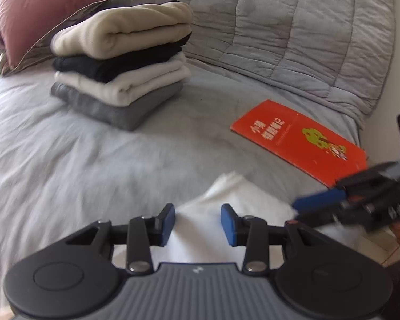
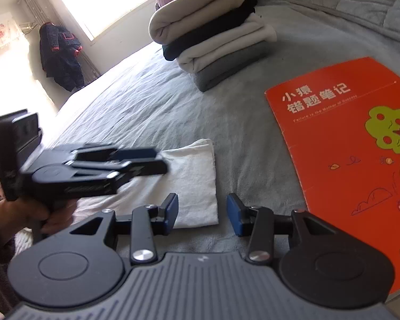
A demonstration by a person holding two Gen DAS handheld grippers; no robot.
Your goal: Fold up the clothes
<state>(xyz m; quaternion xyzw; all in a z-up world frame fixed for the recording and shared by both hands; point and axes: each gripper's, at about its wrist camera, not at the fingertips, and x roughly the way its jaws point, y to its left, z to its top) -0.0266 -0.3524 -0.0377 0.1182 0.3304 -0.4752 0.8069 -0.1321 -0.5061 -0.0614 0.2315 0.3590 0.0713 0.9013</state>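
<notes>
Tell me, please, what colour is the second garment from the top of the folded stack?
Black; the left wrist view shows it best.

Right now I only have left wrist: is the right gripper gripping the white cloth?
Observer: No. The right gripper is open and not pressing the white cloth; only the cloth's near corner lies below the gap.
Operator: Cloth folded?
Observer: Looks like a folded rectangle; its left part is hidden behind the left gripper.
Operator: Booklet touching it?
Observer: No, bare bedsheet separates the red booklet from it.
</notes>
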